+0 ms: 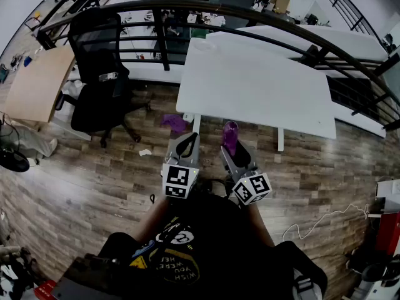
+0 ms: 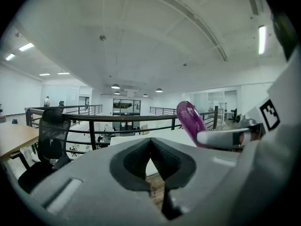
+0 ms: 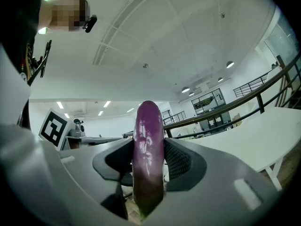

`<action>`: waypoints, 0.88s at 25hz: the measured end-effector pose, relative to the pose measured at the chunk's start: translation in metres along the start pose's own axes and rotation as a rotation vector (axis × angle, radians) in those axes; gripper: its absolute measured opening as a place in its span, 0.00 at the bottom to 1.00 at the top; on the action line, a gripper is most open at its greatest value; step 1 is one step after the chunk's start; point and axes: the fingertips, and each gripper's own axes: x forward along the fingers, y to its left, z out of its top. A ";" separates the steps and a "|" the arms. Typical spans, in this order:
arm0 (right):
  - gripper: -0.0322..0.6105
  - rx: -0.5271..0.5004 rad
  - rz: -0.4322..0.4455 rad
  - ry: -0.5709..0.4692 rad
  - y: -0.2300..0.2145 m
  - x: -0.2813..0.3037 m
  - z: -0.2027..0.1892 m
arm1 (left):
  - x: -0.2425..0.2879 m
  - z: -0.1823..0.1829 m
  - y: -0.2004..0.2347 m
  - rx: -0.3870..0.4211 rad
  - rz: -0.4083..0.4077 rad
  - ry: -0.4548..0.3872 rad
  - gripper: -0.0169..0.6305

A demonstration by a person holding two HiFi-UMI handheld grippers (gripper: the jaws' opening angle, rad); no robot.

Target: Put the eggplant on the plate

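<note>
A glossy purple eggplant (image 3: 149, 145) stands upright between the pads of my right gripper (image 3: 149, 160), which is shut on it. In the head view the eggplant (image 1: 230, 135) sticks out past the right gripper (image 1: 230, 147), held in the air in front of the person, short of the white table's (image 1: 262, 86) near edge. My left gripper (image 1: 186, 145) hovers just left of it, its jaws pressed together with nothing in them. From the left gripper (image 2: 150, 142) view the eggplant (image 2: 189, 118) shows at the right. No plate is in any view.
A small purple thing (image 1: 175, 122) lies on the wood floor by a table leg; its kind is unclear. A black office chair (image 1: 100, 80) stands at the left, next to a wooden desk (image 1: 37, 83). A black railing (image 1: 206, 8) curves behind the table.
</note>
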 end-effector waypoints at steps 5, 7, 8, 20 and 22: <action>0.37 0.007 -0.002 0.003 0.002 0.006 -0.002 | 0.001 0.001 0.006 0.001 -0.005 -0.001 0.04; 0.37 0.008 -0.001 0.002 0.003 0.009 -0.002 | 0.002 0.002 0.009 -0.001 -0.006 -0.002 0.04; 0.37 0.007 0.000 0.002 0.003 0.010 -0.002 | 0.003 0.001 0.011 -0.004 -0.005 -0.002 0.03; 0.37 0.070 0.050 0.002 0.011 0.039 -0.006 | 0.005 -0.001 0.040 -0.017 0.006 -0.006 0.04; 0.37 0.067 0.052 0.015 0.016 0.047 -0.010 | 0.005 -0.004 0.047 -0.028 0.005 -0.002 0.03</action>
